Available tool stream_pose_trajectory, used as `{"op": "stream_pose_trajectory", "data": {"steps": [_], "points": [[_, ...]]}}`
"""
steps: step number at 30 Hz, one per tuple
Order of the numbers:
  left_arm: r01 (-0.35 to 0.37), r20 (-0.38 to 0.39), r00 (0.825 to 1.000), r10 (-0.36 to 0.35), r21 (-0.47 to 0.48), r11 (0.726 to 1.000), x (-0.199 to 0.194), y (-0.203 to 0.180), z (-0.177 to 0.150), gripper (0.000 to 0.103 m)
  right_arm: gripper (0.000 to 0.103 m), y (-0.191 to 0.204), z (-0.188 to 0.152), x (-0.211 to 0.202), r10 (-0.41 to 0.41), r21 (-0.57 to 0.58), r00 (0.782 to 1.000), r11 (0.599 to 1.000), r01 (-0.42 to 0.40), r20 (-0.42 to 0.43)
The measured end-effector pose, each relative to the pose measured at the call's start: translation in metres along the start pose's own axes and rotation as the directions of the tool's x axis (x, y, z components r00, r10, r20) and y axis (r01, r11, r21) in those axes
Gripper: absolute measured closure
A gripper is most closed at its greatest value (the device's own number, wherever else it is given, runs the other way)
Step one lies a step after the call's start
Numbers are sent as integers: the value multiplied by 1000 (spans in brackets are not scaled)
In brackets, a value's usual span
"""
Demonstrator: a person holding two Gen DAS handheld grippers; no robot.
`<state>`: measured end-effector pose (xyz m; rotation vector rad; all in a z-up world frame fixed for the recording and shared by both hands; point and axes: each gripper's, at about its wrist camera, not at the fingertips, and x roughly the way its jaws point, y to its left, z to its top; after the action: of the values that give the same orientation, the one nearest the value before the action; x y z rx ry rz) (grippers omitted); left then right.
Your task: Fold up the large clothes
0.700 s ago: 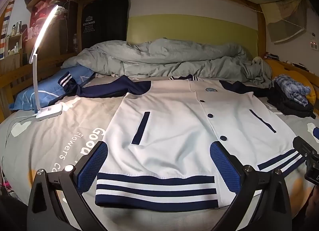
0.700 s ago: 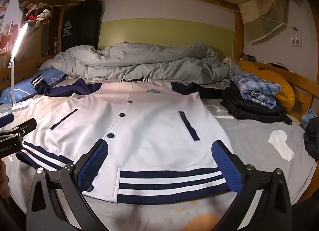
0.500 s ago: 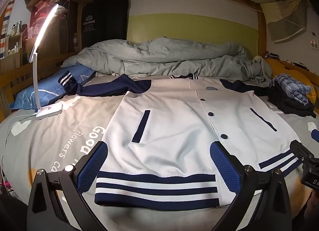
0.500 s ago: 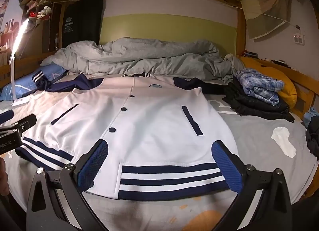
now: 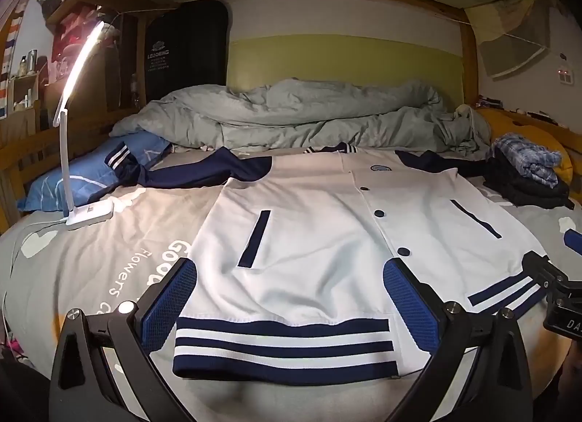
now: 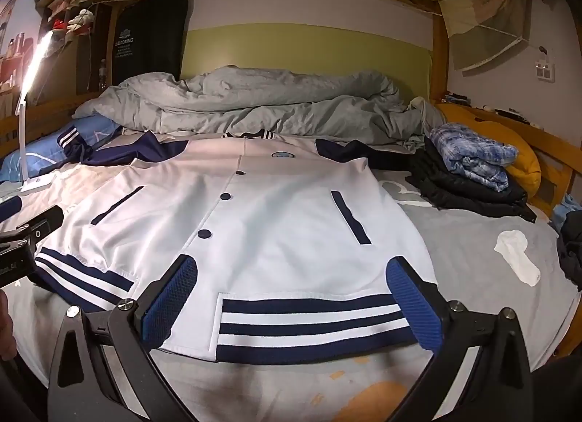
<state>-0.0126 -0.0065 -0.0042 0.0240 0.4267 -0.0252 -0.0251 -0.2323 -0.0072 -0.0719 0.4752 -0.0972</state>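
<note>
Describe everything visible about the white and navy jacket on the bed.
The jacket lies flat, front up, buttoned, on the grey bedsheet, collar toward the rumpled duvet. White smooth-looking body, navy sleeves spread sideways, three dark buttons visible, two navy-trimmed slant pockets, a small round chest badge, and a navy-and-white striped ribbed hem nearest the cameras. One striped cuff rests on the blue pillow. Neither gripper is seen touching it.
</note>
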Motion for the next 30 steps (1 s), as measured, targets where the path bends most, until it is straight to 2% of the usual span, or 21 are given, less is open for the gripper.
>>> {"op": "stream_pose_trajectory", "data": {"steps": [8,15,21,30], "points": [[13,5,1000,-13,-10,1000,-3,0,2,0,0,0,0,-6,-11,-13,1000,1000,12,21],[-10,-6,1000,10,-6,1000,3,0,0,0,0,-1,4,-13,-24,-16,999,1000,25,48],[-15,28,999,15,-14,1000,0,3,-1,0,0,0,3,-7,-19,-11,1000,1000,19,23],[-16,16,1000,17,-59,998,2,16,0,0,0,4,-1,-3,-24,-22,999,999,24,26]]}}
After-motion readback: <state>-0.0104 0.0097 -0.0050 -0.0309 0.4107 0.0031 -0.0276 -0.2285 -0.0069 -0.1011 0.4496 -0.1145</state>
